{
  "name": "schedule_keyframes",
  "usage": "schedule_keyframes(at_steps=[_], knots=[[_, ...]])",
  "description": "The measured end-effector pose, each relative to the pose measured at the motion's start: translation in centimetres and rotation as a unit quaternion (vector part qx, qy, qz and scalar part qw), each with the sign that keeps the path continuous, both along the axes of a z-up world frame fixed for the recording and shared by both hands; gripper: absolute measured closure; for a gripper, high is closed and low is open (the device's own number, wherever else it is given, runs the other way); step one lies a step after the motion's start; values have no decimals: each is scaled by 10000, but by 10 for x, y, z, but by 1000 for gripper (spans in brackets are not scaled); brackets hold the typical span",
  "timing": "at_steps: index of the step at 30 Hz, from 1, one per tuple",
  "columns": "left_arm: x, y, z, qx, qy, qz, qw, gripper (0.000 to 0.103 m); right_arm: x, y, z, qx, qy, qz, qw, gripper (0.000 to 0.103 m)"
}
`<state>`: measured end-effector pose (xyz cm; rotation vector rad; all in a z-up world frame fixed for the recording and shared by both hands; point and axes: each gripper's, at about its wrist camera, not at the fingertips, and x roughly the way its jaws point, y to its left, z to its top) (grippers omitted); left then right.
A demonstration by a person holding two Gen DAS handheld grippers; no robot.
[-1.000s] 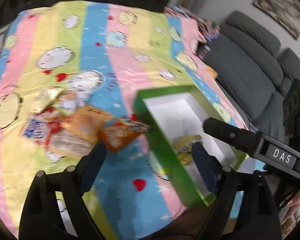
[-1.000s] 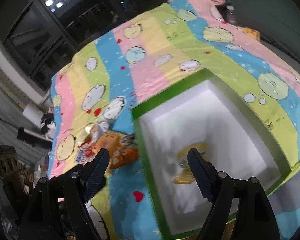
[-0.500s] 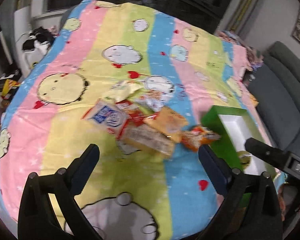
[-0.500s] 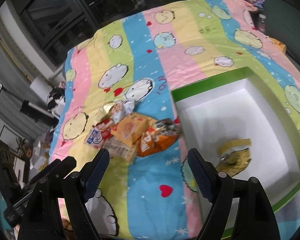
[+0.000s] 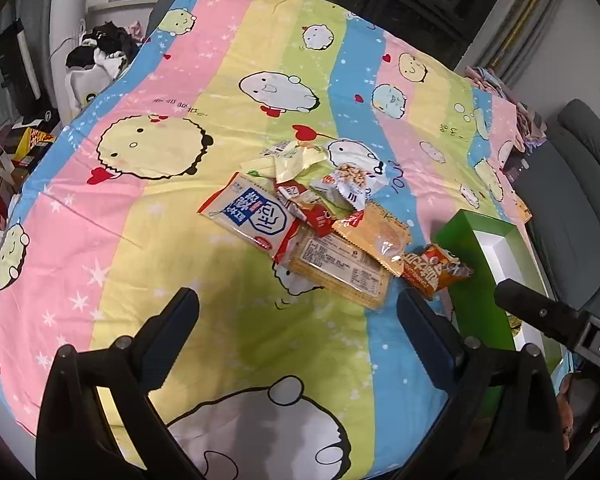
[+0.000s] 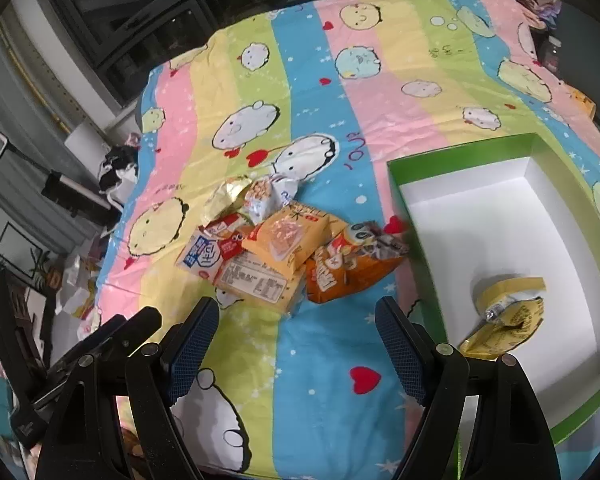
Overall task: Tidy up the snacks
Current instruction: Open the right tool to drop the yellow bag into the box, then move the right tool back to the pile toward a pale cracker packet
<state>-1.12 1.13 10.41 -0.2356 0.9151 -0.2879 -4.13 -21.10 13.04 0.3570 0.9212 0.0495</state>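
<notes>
Several snack packets (image 5: 320, 232) (image 6: 284, 248) lie heaped on a striped cartoon cloth: a white-and-blue cracker pack (image 5: 252, 216), a clear biscuit pack (image 5: 340, 272), a yellow-orange pack (image 6: 288, 236) and an orange bag (image 5: 436, 272) (image 6: 348, 268). To their right stands a green box (image 5: 468, 248) (image 6: 460, 156) with a white inside, holding a yellow packet (image 6: 504, 320). My left gripper (image 5: 300, 320) hangs open above the cloth in front of the heap, holding nothing. My right gripper (image 6: 296, 344) is open and empty too, just short of the orange bag.
The cloth (image 5: 180, 240) covers a table whose edges fall off at left and front. Clothes and bags (image 5: 96, 56) lie on the floor to the left. A grey sofa (image 5: 580, 184) stands at the right. Dark windows (image 6: 140, 20) sit behind the table.
Both views have swung left, away from the green box and onto the snack heap. The left gripper's jaws have spread wider. The right gripper's jaws look unchanged.
</notes>
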Motion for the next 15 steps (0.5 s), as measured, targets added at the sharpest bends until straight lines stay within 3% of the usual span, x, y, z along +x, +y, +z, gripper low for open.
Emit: schedule_keyframes(at_steps=[15], knots=[[9, 15, -10, -56, 191, 154, 9997, 3, 23, 20, -3, -37, 135, 321, 9994, 22]])
